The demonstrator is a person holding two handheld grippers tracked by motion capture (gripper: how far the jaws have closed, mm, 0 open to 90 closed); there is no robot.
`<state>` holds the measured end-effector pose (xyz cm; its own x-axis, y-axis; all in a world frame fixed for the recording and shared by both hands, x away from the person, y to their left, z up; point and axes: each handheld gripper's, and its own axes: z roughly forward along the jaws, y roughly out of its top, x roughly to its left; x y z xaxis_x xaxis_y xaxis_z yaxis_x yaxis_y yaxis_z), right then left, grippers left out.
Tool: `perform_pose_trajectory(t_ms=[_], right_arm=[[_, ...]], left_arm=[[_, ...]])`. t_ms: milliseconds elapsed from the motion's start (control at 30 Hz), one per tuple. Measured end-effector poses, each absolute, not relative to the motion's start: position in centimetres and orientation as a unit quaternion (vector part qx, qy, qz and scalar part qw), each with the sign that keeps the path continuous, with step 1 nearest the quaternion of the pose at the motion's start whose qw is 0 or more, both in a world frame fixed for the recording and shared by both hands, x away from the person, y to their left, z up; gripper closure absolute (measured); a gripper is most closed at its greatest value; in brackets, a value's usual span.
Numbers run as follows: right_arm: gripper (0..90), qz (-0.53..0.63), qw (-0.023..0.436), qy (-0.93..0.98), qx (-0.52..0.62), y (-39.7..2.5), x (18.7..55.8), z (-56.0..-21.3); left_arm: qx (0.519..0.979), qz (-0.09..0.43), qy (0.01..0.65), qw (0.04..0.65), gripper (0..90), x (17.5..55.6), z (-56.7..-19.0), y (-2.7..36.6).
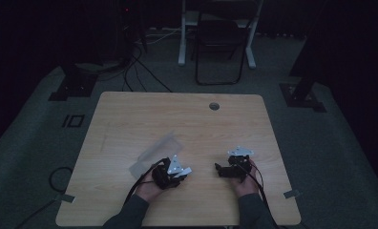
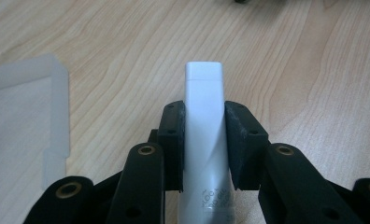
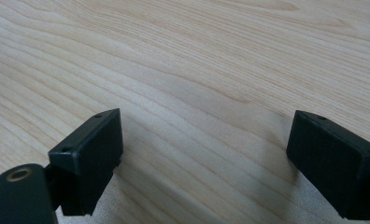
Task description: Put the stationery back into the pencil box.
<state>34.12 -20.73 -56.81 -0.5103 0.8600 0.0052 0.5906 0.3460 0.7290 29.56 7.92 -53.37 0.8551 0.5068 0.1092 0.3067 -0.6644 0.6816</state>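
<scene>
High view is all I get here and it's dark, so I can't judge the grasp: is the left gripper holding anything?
Observer: Yes. In the left gripper view, the left gripper is shut on a white stick-shaped object, which pokes out past the pads.
Operator: What's the pale sheet beside that hand?
Observer: A translucent plastic bag, lying flat on the table, apart from the jaws.
Operator: And the right gripper?
Observer: The right gripper has its jaws wide apart, with bare wood between them.
</scene>
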Motion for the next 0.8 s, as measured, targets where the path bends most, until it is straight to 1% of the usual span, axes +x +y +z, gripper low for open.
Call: perform_pose_trajectory(t_ms=[800], right_arm=[[10.5,0.346,0.194,0.797,0.455,-20.7,34.1,-56.8]], left_arm=[[0.891,0.168,0.226,0.355,70.0,29.6,-51.8,8.6]])
